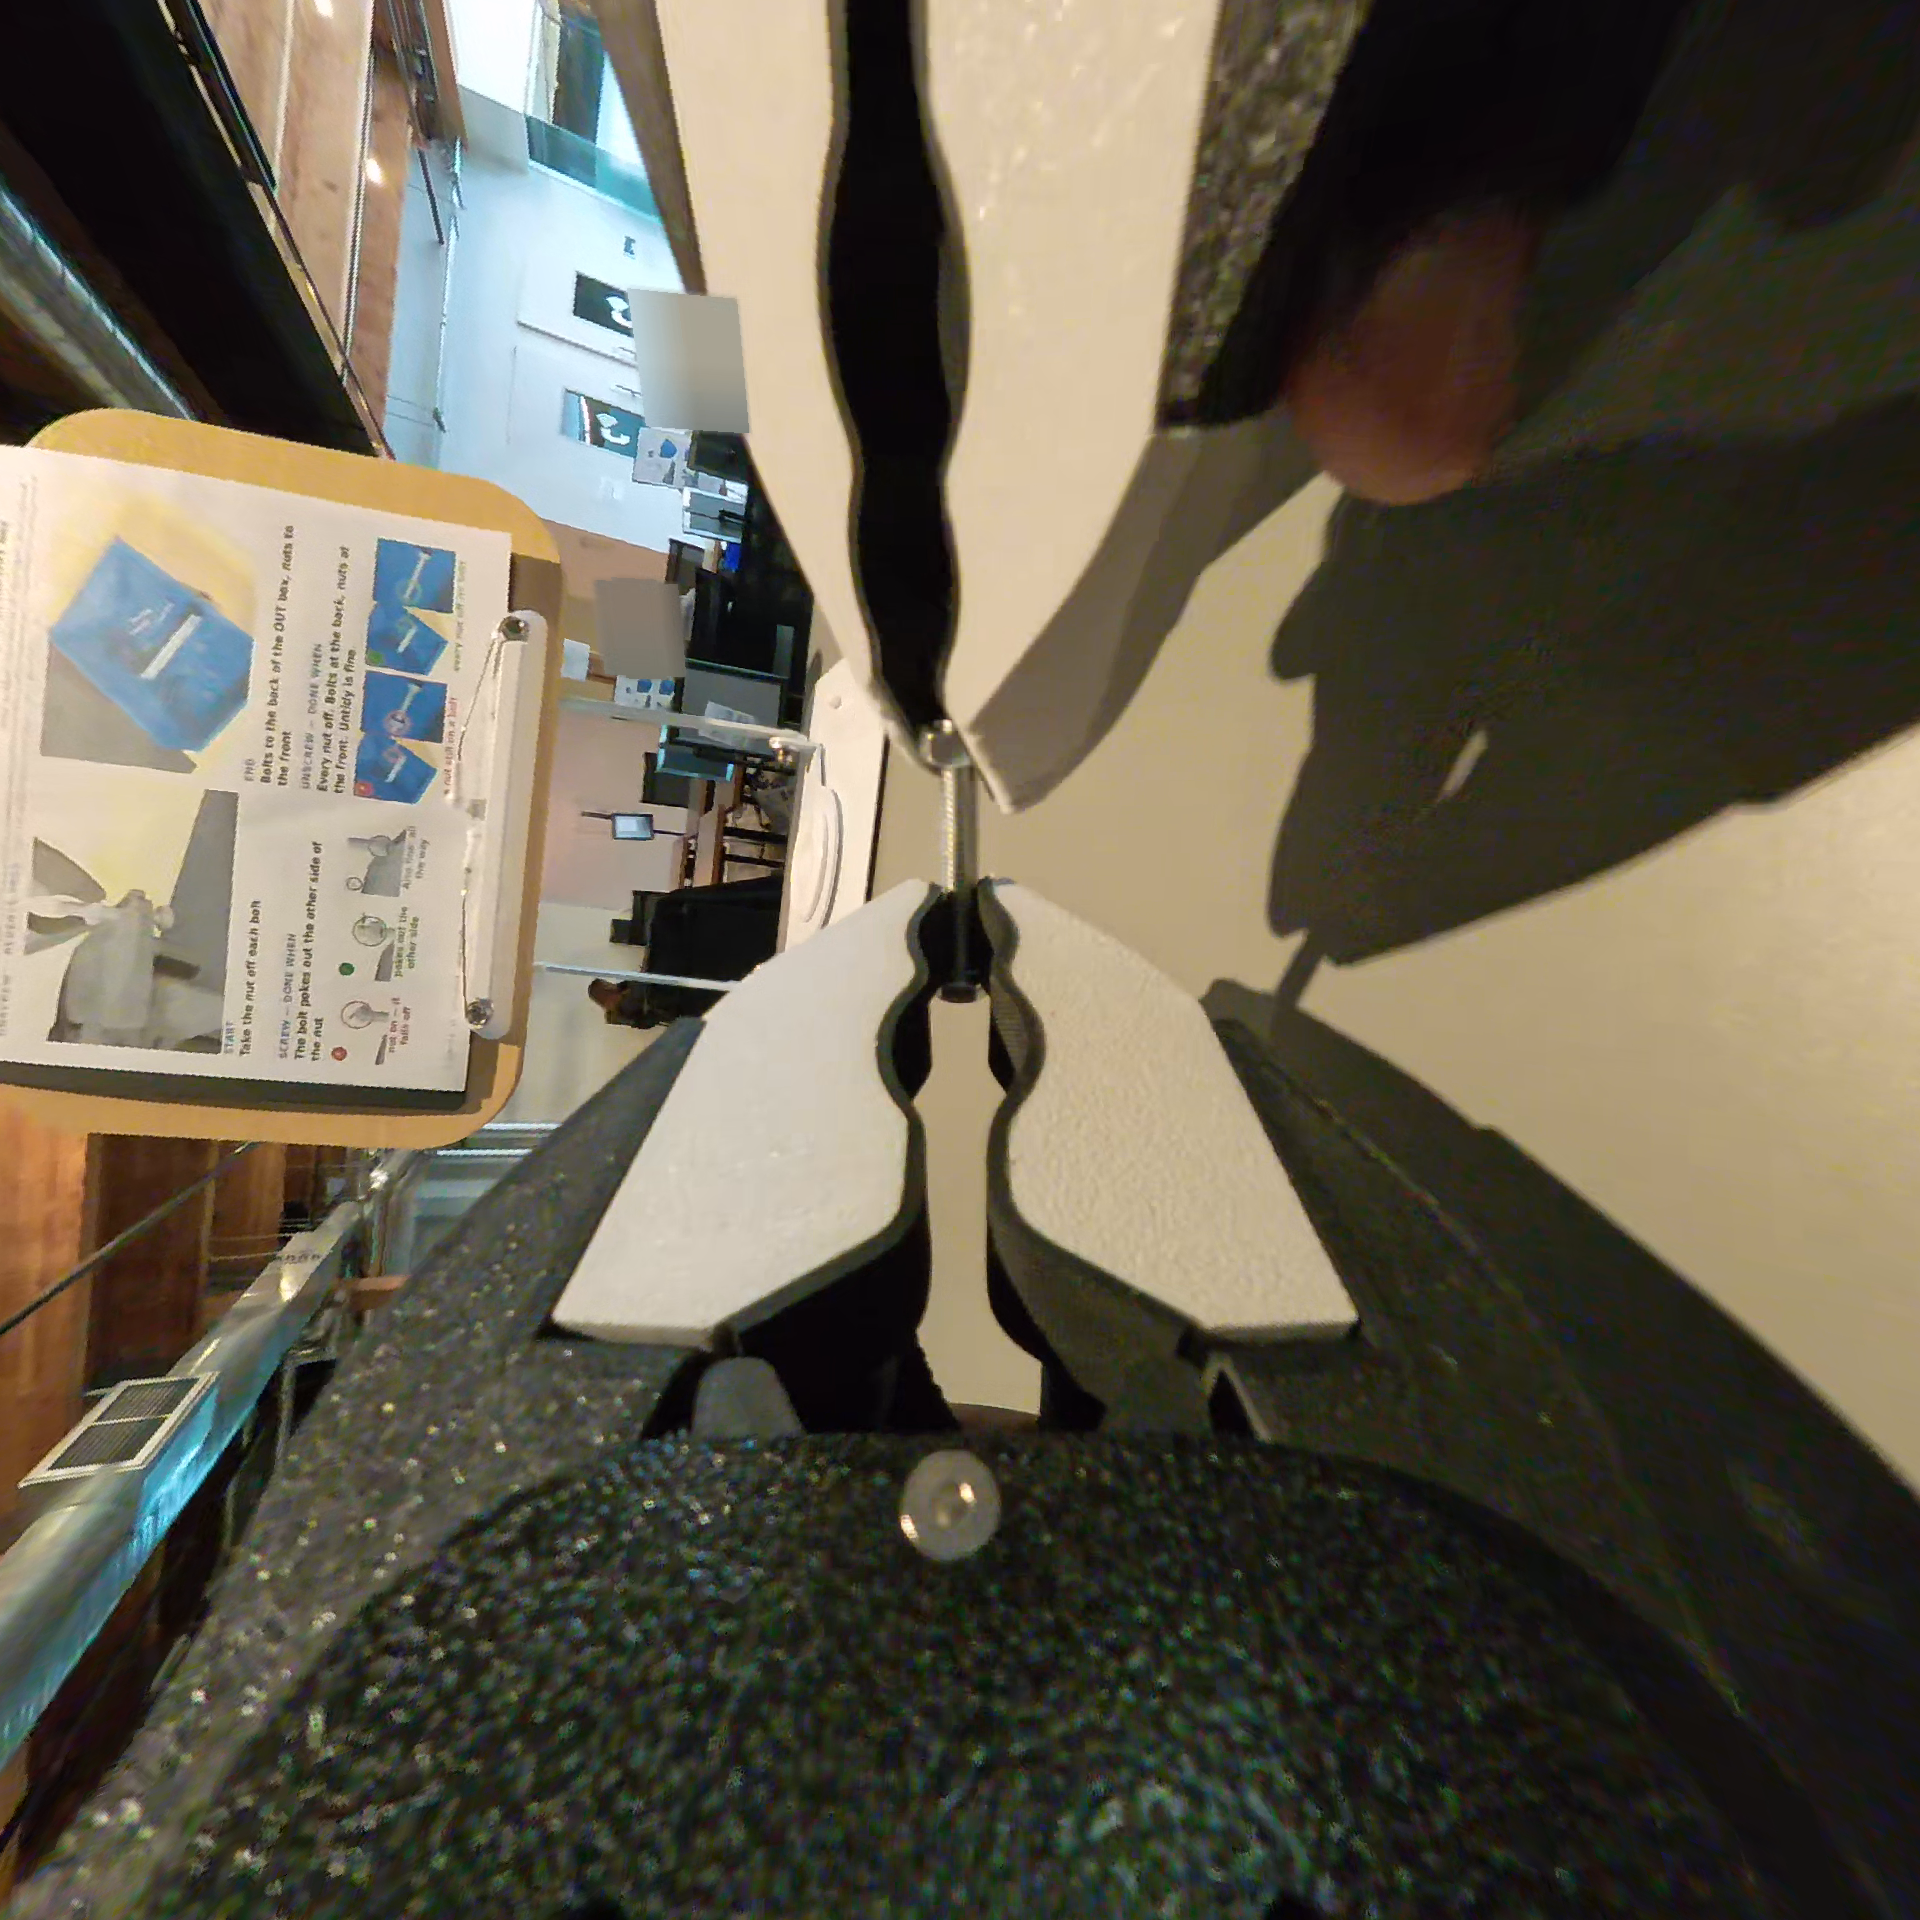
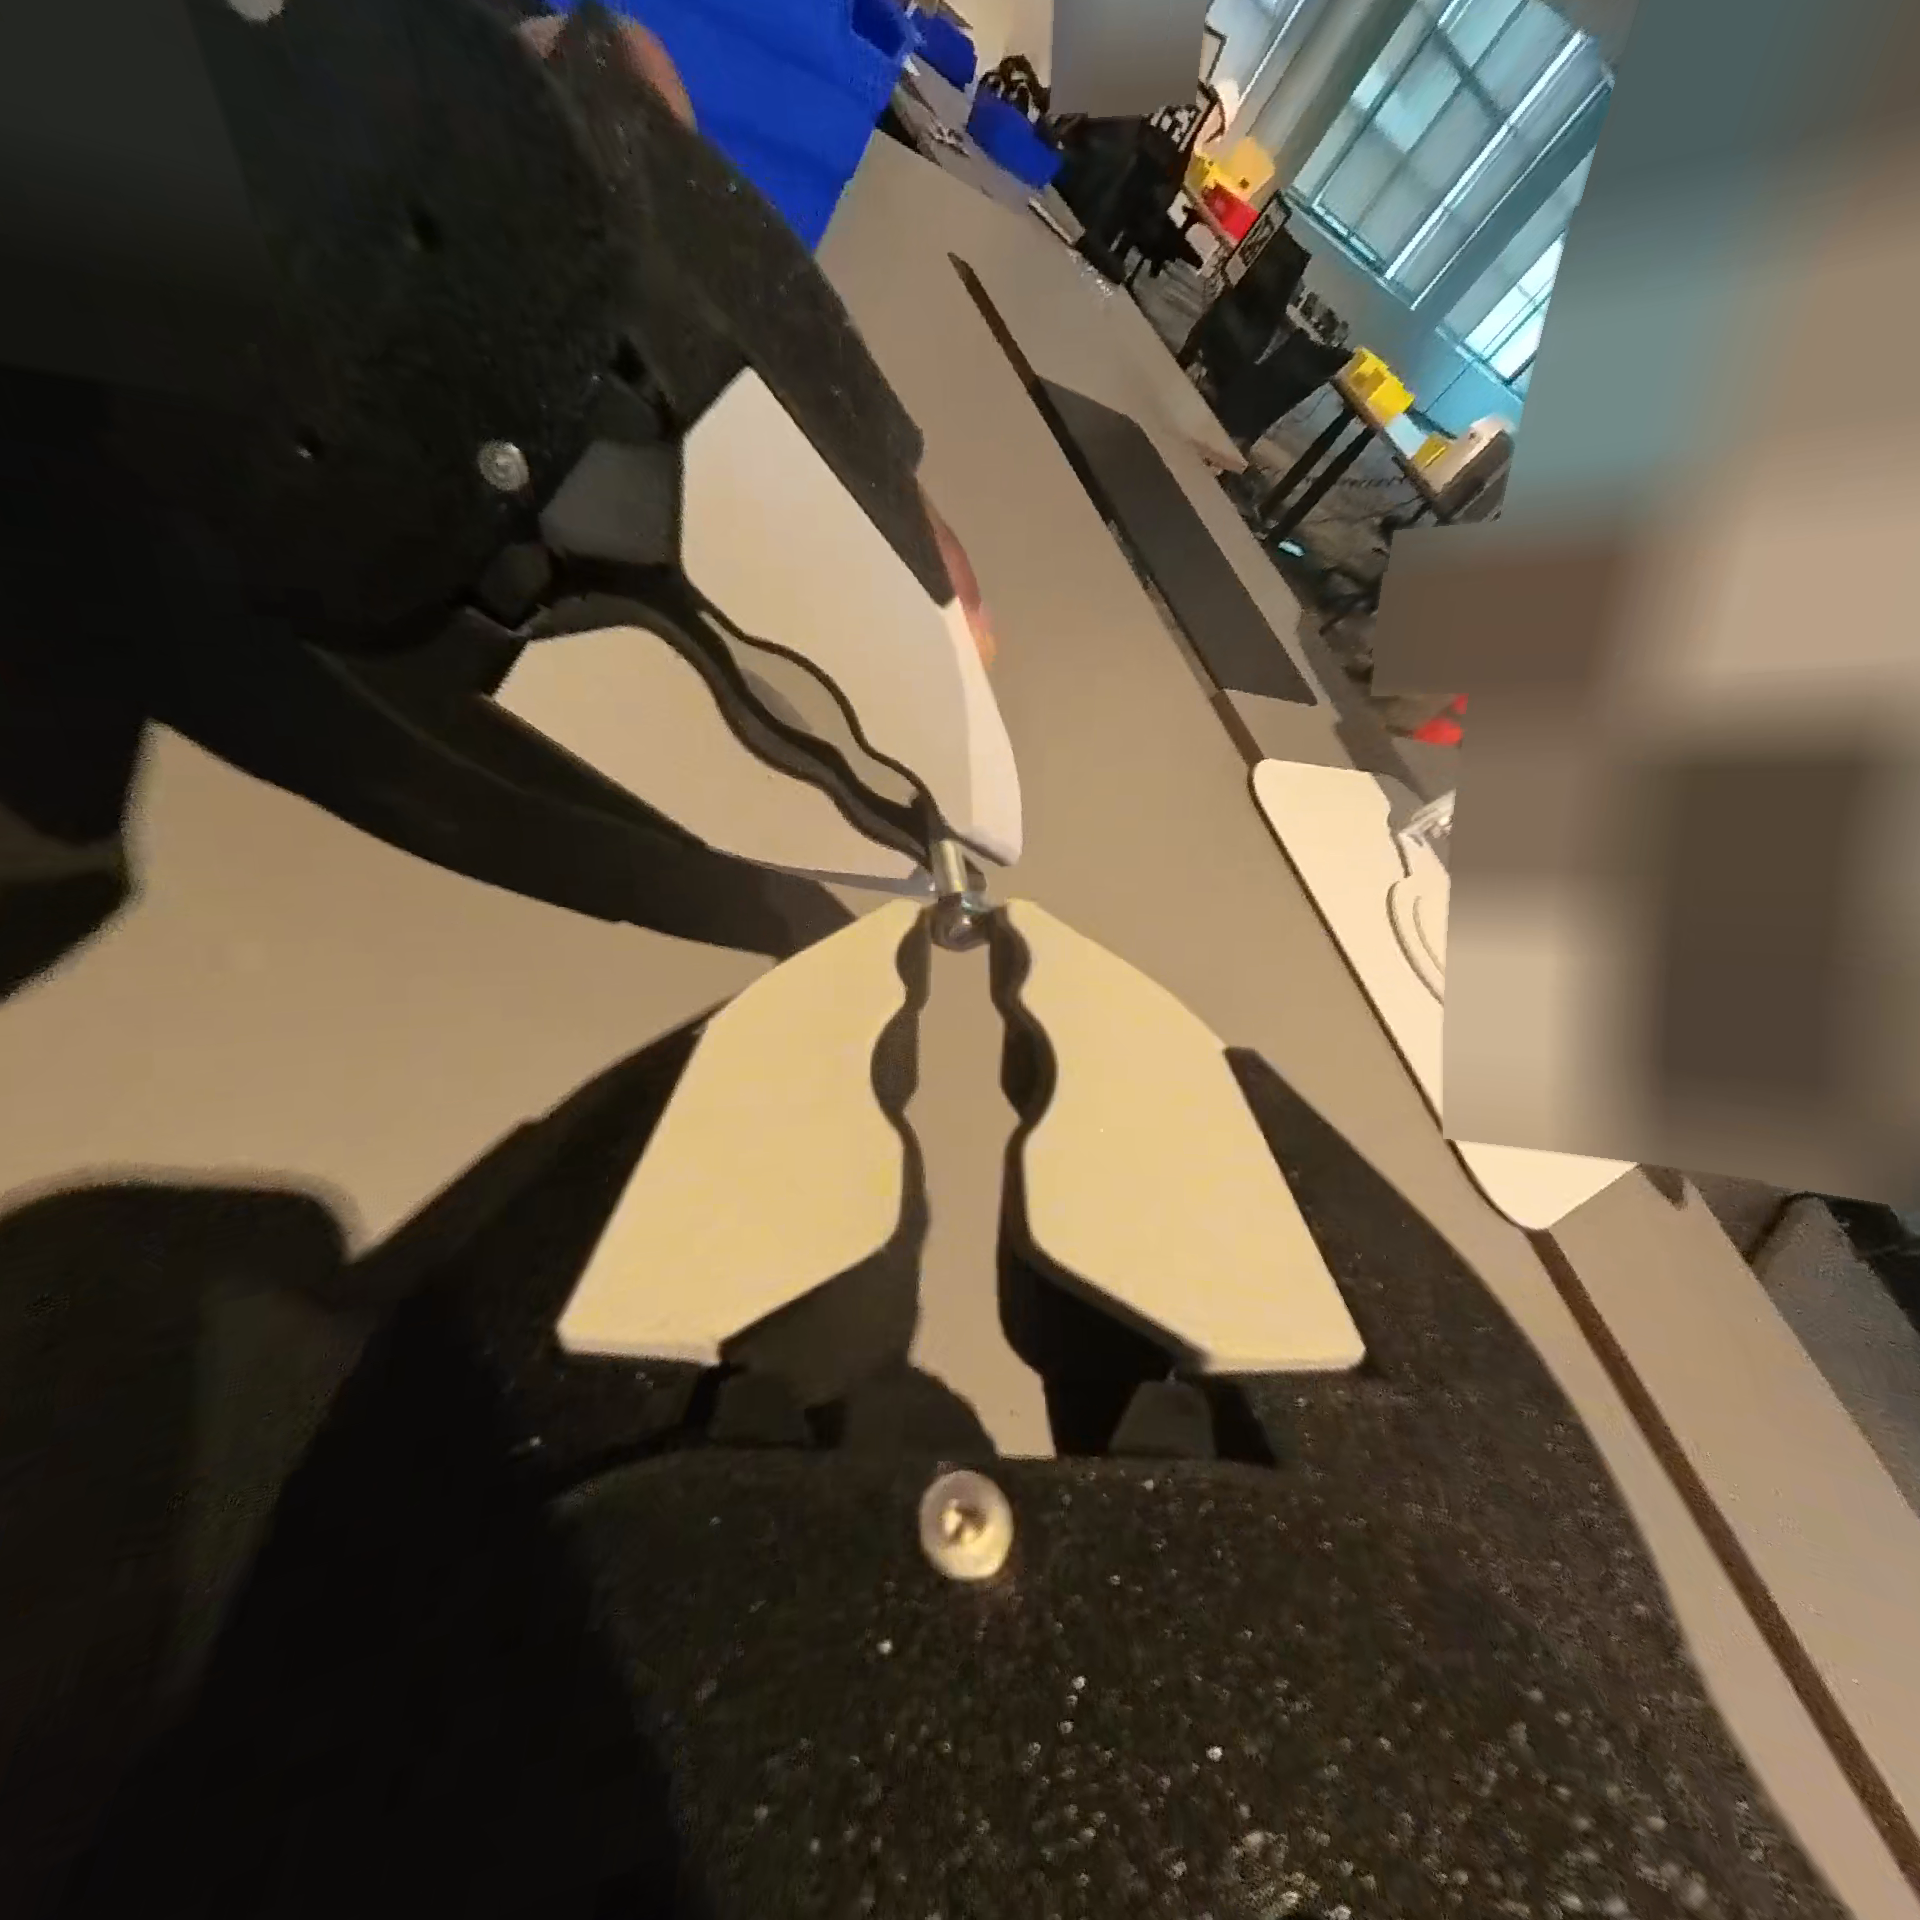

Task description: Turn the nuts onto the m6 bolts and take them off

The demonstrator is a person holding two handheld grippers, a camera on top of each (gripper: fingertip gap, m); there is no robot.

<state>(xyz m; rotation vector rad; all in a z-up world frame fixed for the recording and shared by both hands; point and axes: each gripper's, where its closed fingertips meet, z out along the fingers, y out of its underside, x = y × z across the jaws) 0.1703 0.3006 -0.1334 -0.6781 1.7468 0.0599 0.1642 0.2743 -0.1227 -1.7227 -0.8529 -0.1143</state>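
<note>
In the left wrist view my left gripper (image 1: 958,899) is shut on the head end of a silver M6 bolt (image 1: 958,831). Its threaded shaft points away from me. A nut (image 1: 940,743) sits at the bolt's far end, pinched in the tips of my right gripper (image 1: 951,753), which comes in from above. In the right wrist view my right gripper (image 2: 961,914) is shut on the nut (image 2: 958,927). The bolt (image 2: 948,862) runs from the nut into the tips of the left gripper (image 2: 951,844) at upper left. Both grippers are held above the table.
A pale table top (image 1: 1558,1039) lies under both grippers. An instruction sheet on a wooden board (image 1: 249,769) stands to the left. Blue bins (image 2: 769,104) stand at the table's far end. A white tray (image 2: 1340,883) and a black panel (image 2: 1174,540) lie to the right. My left and right fingertips are right by each other.
</note>
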